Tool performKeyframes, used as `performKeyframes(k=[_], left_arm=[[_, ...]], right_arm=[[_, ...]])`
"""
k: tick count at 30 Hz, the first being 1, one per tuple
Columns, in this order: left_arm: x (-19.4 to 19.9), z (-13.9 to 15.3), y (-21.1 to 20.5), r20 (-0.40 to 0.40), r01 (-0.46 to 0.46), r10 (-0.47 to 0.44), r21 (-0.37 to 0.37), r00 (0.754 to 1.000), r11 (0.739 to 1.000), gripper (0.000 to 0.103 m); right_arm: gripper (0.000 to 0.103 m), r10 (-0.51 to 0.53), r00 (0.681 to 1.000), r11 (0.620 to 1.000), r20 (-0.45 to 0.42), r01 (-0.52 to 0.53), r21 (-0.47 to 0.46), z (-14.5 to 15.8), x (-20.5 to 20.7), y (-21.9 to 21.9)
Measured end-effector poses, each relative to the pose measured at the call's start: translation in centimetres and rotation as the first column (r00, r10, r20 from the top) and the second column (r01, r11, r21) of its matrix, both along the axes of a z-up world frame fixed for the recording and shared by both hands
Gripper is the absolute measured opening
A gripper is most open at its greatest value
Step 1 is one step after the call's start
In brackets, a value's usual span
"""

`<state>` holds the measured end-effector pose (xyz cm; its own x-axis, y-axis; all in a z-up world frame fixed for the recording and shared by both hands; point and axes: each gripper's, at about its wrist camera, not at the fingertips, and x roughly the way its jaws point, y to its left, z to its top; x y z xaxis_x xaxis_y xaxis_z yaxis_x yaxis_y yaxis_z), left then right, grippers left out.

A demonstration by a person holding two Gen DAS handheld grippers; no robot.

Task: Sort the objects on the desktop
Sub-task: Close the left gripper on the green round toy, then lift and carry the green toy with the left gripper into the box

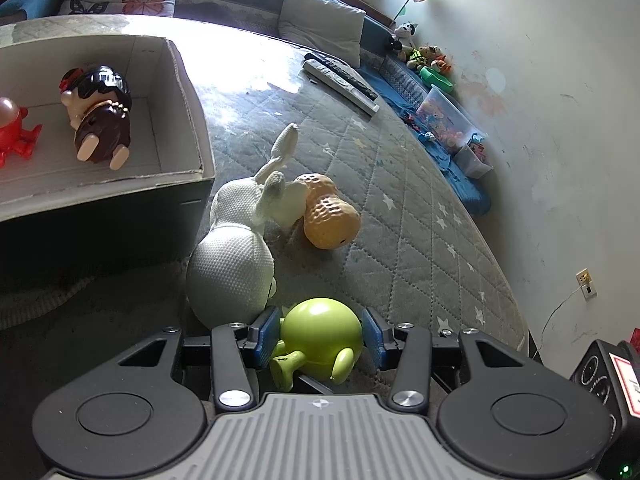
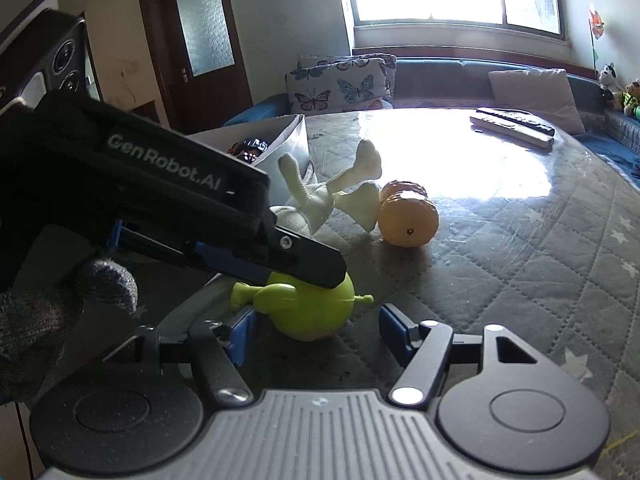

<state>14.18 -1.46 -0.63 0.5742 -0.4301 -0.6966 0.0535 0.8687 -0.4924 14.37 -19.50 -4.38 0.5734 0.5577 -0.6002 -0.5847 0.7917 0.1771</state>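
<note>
A round lime-green toy [image 1: 320, 334] lies on the quilted table between the blue pads of my left gripper [image 1: 322, 338]; the jaws stand close on both sides of it. In the right wrist view the same green toy [image 2: 308, 312] lies under the left gripper's finger. My right gripper [image 2: 312, 334] is open, just in front of the toy. A white knitted rabbit [image 1: 236, 248] and an orange peanut toy [image 1: 328, 216] lie further on. An open cardboard box [image 1: 184, 92] at left holds a dark-haired doll [image 1: 100, 116] and a red toy [image 1: 14, 132].
Two remote controls [image 1: 340, 80] lie at the table's far side. A grey cushion [image 1: 320, 24], a clear bin of small toys [image 1: 444, 116] and plush animals [image 1: 420, 52] line the bench by the wall. A black speaker [image 1: 612, 380] stands at right.
</note>
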Motion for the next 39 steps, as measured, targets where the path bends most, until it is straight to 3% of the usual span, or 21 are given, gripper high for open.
performKeyframes(k=[15,23,32,39], left_arm=[[-0.4,-0.1,-0.1,0.014,0.035,-0.035,-0.008,0.999,0.999,0.049],[-1.8,1.6,0.3,0.067,0.036,-0.034,-0.036,0.997,0.999,0.049],[-3.4,5.7,3.8,0.197,-0.048,0.060,-0.066,0.979,0.997,0.049],[-3.3,7.8,8.6,0.248,-0.151,0.168,-0.085,0.954,0.985,0.049]], right_arm=[[0.060,0.016,0.999,1.000,0.039,-0.016,-0.016,0.0,-0.9,0.0],[0.059,0.026,0.996,0.998,0.090,-0.021,-0.058,2.0,-1.9,0.4],[0.059,0.121,0.971,0.989,0.205,-0.100,-0.109,6.6,-1.6,3.9],[0.059,0.236,0.939,0.969,0.250,-0.206,-0.138,9.3,0.4,9.5]])
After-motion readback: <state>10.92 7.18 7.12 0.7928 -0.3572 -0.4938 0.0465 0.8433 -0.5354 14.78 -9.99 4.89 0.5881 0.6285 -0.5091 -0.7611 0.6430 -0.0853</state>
